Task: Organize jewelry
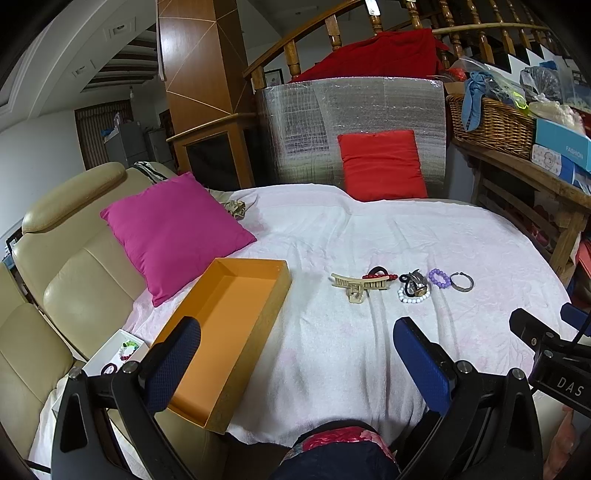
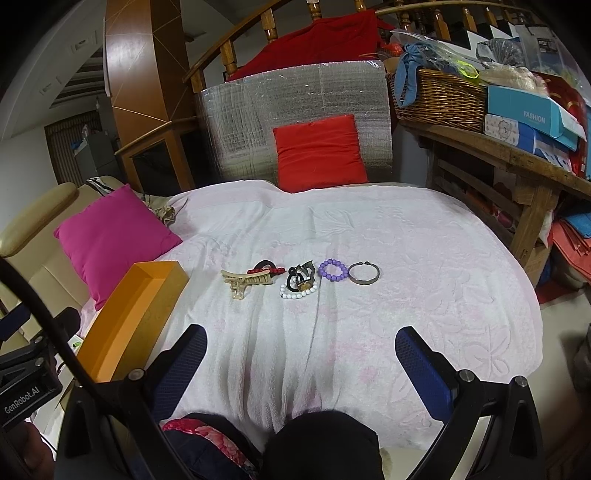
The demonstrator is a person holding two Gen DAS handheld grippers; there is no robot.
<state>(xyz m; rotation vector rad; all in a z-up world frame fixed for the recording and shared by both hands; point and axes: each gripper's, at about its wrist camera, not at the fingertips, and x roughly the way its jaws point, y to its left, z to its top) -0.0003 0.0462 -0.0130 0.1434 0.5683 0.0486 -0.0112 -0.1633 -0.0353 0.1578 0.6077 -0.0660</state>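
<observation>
A white, pink-tinged towel [image 2: 406, 258] is spread over the seat. A beige leather sofa [image 1: 66, 266] is seen at left, a wooden bench [image 2: 498, 162] at right, a wooden stair railing [image 1: 332, 29] behind.

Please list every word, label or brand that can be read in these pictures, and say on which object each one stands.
"FASHION": on the blue box on the wooden shelf beside the wicker basket.
"GenRobot.AI": on the black body of the left tool, seen in the right wrist view.
"DAS": on the black body of the right tool, seen in the left wrist view; the letters run out of frame.
Print on the other shelf boxes is too blurred to read.
</observation>
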